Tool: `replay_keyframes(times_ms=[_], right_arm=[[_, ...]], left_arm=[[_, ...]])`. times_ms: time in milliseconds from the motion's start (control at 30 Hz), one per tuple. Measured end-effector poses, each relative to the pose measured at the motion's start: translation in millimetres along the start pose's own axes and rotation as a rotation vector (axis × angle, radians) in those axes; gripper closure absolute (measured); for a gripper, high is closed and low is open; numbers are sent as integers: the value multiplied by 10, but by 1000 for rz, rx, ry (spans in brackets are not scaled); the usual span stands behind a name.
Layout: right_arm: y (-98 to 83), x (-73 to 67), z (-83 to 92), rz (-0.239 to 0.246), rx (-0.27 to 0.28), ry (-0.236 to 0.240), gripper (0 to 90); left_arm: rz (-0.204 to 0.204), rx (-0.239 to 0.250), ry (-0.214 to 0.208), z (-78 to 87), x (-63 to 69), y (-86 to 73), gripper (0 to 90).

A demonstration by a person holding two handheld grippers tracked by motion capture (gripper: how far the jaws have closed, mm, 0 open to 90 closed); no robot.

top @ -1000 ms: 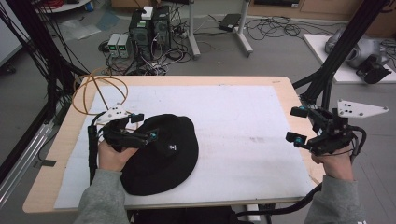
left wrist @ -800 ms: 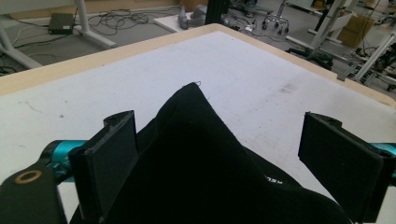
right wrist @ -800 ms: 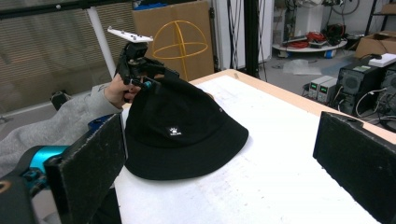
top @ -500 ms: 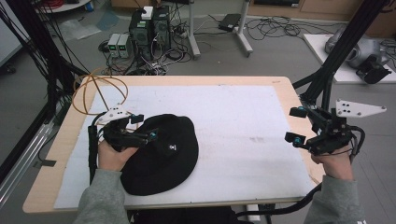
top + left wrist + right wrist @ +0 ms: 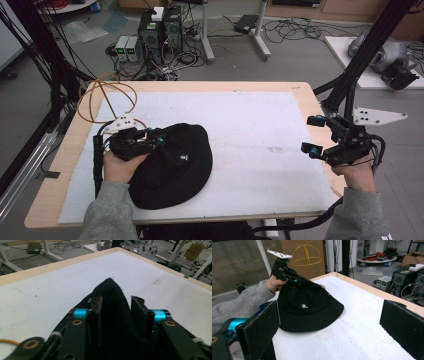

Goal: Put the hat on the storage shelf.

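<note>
Hat: my black hat (image 5: 172, 167) lies on the white sheet (image 5: 260, 130) at the left half of the bench (image 5: 300, 87), small white logo (image 5: 305, 306) on its crown, brim spread toward the near edge
Left tongs: my left tongs (image 5: 116, 307) have just been closing and now pinch a raised fold of the hat's crown between the 2 jaws; the black cloth bulges up between the pads in the left gripper view
Left hand: my left hand (image 5: 120, 165) sits at the hat's left side, grey sleeve (image 5: 107, 212) coming in from the near edge
Right tongs: my right tongs (image 5: 312, 135) hang over the bench's right edge, well apart from the hat, jaws wide apart with nothing between them
Right hand: my right hand (image 5: 357, 175) is just off the bench's right side
Wire frame: an orange wire hoop (image 5: 107, 100) stands at the far left corner, near the left tongs
Floor: computers (image 5: 160, 30) and cables beyond the bench
</note>
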State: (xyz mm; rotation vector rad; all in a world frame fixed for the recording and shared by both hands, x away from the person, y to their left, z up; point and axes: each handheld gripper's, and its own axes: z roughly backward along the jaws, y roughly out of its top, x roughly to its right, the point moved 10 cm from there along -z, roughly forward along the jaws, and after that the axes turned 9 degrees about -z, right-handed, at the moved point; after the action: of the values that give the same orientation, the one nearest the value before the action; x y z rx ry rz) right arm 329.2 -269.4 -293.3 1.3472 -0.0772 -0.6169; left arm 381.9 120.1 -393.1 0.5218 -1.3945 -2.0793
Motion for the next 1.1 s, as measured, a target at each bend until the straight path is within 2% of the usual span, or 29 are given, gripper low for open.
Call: replay_keyframes(times_ms=[100, 167, 567, 767, 867, 1000, 1100], right_arm=[[-4, 1, -4, 1, -3, 0, 20], [-7, 0, -5, 1, -6, 1, 20], [-15, 4, -17, 3, -14, -7, 20], [-22, 10, -26, 5, -20, -7, 20], [-23, 8, -27, 5, -21, -5, 20], [-21, 17, -34, 8, -19, -4, 20], [-25, 13, -41, 8, -22, -1, 20]], left_arm=[[-5, 2, 8, 4, -7, -15, 797], [-3, 6, 6, 4, -4, -11, 822], [-9, 9, -2, 12, 13, -4, 858], [-1, 17, -30, 25, 42, 12, 860], [2, 22, -45, 50, 75, 45, 863], [-22, 11, -51, 76, 123, 101, 863], [-19, 31, -71, 124, 171, 181, 863]])
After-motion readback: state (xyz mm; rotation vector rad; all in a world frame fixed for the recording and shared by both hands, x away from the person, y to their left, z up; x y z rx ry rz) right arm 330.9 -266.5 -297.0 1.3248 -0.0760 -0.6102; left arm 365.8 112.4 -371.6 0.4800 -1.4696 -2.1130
